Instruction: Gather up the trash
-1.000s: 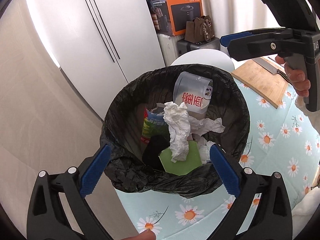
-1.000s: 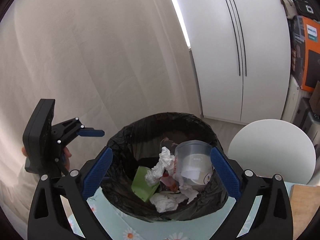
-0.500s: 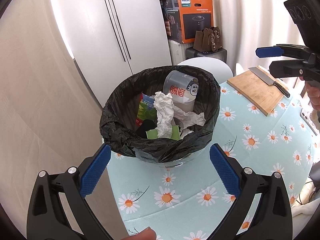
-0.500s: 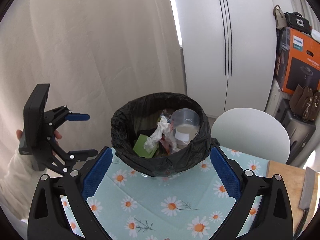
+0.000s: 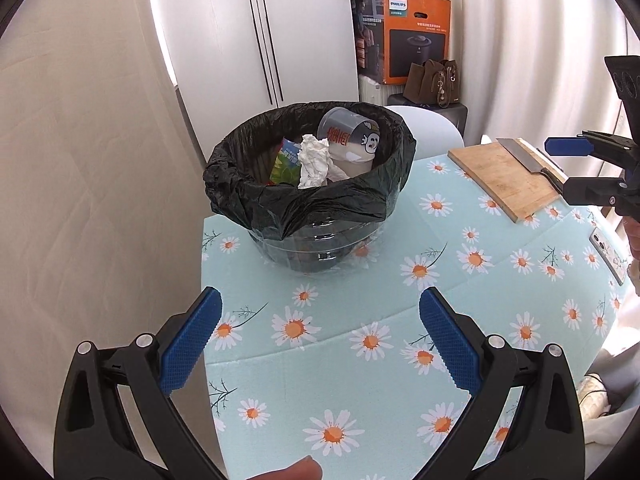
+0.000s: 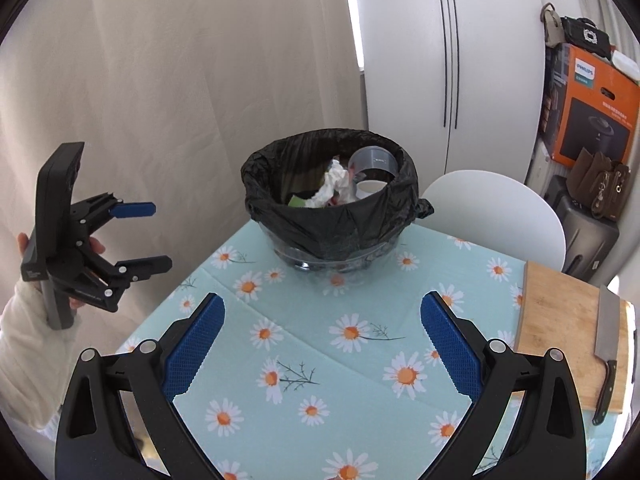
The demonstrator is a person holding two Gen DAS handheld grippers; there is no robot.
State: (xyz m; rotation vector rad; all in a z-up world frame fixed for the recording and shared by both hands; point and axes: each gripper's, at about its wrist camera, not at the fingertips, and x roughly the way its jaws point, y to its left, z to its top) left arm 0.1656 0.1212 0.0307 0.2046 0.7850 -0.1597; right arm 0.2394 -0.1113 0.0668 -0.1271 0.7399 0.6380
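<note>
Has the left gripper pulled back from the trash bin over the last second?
Yes. The left gripper has backed away: the trash bin filled its view before; now daisy tablecloth lies between them.

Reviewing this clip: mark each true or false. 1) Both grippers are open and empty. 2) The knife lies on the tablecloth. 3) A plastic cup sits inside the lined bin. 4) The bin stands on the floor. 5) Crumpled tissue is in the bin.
1) True: the left gripper and right gripper hold nothing.
2) False: the knife lies on the cutting board.
3) True: the plastic cup is in the bin.
4) False: it stands on the table.
5) True: the tissue is there.
</note>
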